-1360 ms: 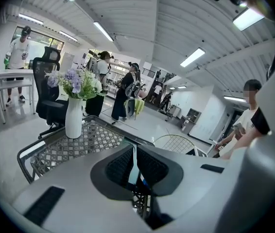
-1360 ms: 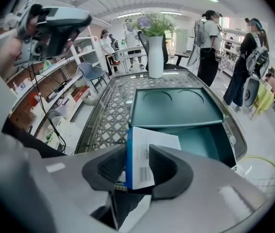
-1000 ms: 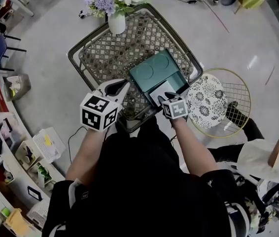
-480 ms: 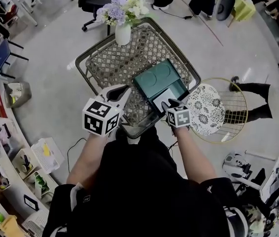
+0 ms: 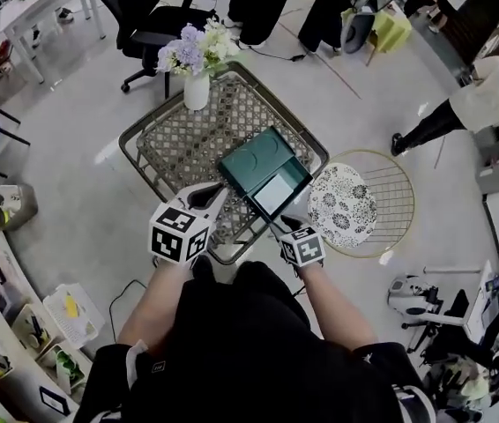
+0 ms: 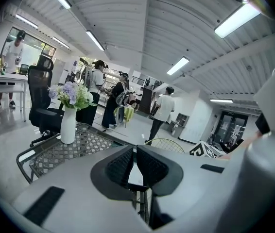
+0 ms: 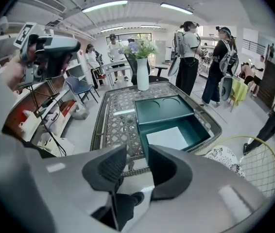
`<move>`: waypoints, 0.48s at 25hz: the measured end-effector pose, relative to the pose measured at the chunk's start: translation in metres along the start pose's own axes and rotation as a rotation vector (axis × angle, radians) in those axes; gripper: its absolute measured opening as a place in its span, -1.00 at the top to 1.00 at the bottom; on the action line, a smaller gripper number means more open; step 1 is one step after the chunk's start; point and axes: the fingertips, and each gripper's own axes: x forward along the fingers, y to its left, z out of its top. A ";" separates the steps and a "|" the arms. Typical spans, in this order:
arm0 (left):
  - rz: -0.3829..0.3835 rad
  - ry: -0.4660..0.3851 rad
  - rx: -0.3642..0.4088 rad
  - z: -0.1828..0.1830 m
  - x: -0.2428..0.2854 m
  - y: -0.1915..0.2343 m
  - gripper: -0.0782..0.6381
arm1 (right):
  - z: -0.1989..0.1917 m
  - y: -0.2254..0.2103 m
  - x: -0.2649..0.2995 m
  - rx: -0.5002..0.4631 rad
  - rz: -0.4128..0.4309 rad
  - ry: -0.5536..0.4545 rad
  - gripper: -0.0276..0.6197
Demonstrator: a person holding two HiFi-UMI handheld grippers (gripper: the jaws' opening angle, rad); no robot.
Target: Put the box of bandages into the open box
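Note:
A dark green open box lies on the wicker-topped table, its lid folded back. A white box of bandages lies flat inside it, also seen as the white box inside the green box in the right gripper view. My right gripper hangs at the table's near edge, short of the green box, open with nothing between the jaws. To its left, my left gripper is over the table's near part, shut and empty.
A white vase of flowers stands at the table's far edge. A round wire side table with a patterned cushion is right of the box. An office chair and several standing people are beyond. Shelving runs along the left.
My right gripper has drawn back from over the green box to the table's near edge, leaving the white box inside. The left gripper has stayed about where it was.

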 end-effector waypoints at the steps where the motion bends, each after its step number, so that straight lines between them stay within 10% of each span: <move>1: -0.006 -0.001 0.002 -0.001 0.002 -0.002 0.70 | -0.003 -0.001 -0.003 0.002 -0.003 0.000 0.45; 12: -0.011 0.048 0.072 0.006 0.030 -0.037 0.70 | 0.012 -0.061 -0.061 0.054 -0.032 -0.144 0.45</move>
